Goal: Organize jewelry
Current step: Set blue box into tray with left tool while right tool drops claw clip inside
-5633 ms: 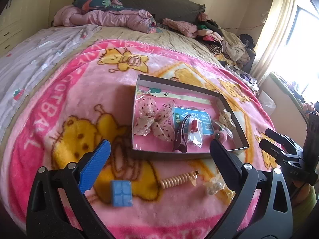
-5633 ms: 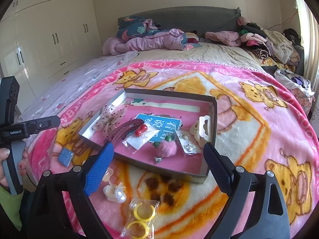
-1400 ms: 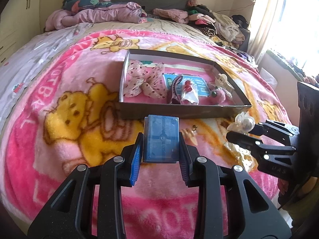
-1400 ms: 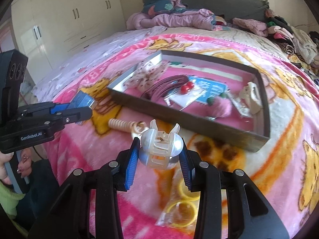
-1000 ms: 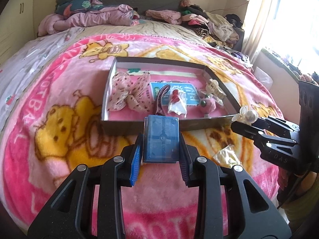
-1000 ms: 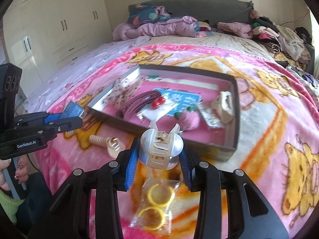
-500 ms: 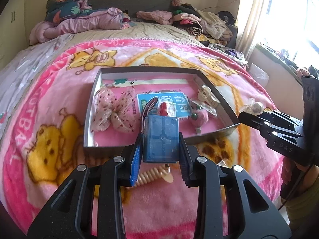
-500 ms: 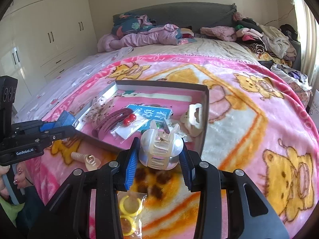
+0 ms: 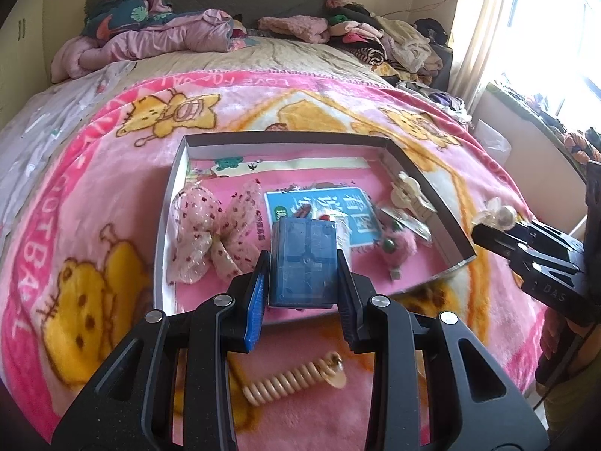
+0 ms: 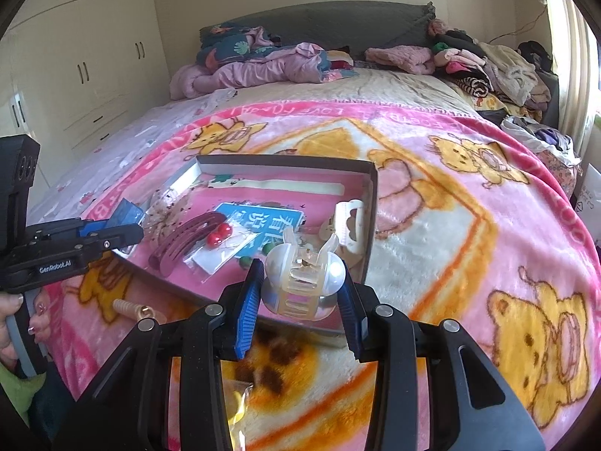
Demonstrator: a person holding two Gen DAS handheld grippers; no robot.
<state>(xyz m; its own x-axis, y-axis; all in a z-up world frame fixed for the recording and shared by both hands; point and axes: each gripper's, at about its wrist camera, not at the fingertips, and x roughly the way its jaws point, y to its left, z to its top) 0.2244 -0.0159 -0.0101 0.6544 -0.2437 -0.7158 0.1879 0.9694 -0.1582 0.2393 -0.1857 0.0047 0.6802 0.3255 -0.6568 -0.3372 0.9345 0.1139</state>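
Left wrist view: the left tongs (image 9: 303, 263) are pinching a blue box (image 9: 303, 259) between their pads, held above the near wall of a shallow tray (image 9: 171, 188) that lies on a pink blanket (image 9: 94, 173) on the bed. Inside the tray lie a dotted bow (image 9: 210, 233) at the left, a blue card (image 9: 326, 206) in the middle, a pink pompom (image 9: 402, 242) to its right and a cream clip (image 9: 407, 191) against the right wall. On the blanket just in front of the tray, below the tongs, lies a beige coil (image 9: 293, 379). At the right edge the right tongs (image 9: 496, 225) reach in from the side, clamped on a pearl clip (image 9: 501, 216) just outside the tray's right corner. Right wrist view: the right tongs (image 10: 300, 293) grip the pearl clip (image 10: 302, 274) by its two rounded sides, above the near right part of the tray (image 10: 372, 203). In the tray a maroon clip (image 10: 184, 238) lies next to a small bag with red beads (image 10: 218, 238), the blue card (image 10: 255, 216) behind them, the cream clip (image 10: 347, 223) leaning at the right wall. The left tongs (image 10: 124, 231) enter from the left with the blue box (image 10: 126, 212) pinched at the tray's left side. The coil (image 10: 129, 308) lies on the blanket near that corner, and a bag with yellow rings (image 10: 236, 402) shows partly under the right tongs. Folded clothes (image 10: 488, 64) are heaped at the head of the bed.
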